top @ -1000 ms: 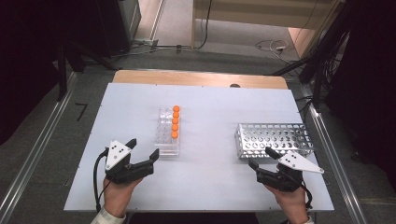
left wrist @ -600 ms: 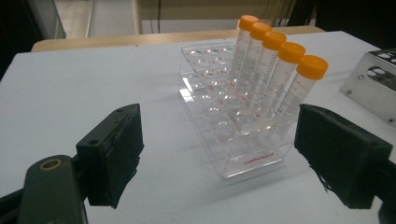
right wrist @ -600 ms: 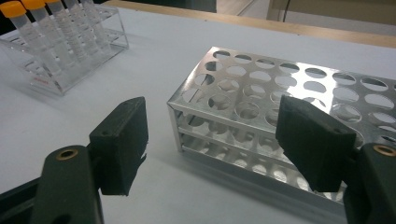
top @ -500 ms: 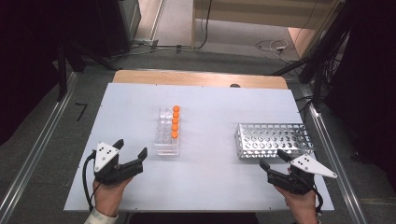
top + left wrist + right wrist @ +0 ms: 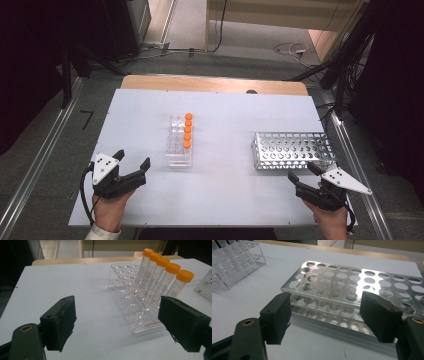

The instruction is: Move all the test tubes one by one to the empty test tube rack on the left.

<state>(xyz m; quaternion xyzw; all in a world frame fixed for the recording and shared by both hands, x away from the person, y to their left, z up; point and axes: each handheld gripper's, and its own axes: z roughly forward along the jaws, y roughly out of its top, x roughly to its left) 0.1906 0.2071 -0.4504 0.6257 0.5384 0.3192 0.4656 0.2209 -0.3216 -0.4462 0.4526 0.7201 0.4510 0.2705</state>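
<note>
On the white counter (image 5: 225, 200), the clear rack (image 5: 179, 145) with five orange-capped tubes (image 5: 187, 130) stood near the left gripper (image 5: 132, 161), its jaws apart on nothing. The empty metal rack (image 5: 292, 150) lay just beyond the right gripper (image 5: 301, 172), likewise spread wide. Bare counter separated each gripper from its rack.

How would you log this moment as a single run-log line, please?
left gripper: open, empty | right gripper: open, empty | orange-capped tubes: five in clear rack | metal rack: empty

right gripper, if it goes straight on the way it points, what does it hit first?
Most likely the metal rack: in the right gripper view its near long side lies between the open jaws of the right gripper, with bare table before it. Depth is a rough read.
</note>
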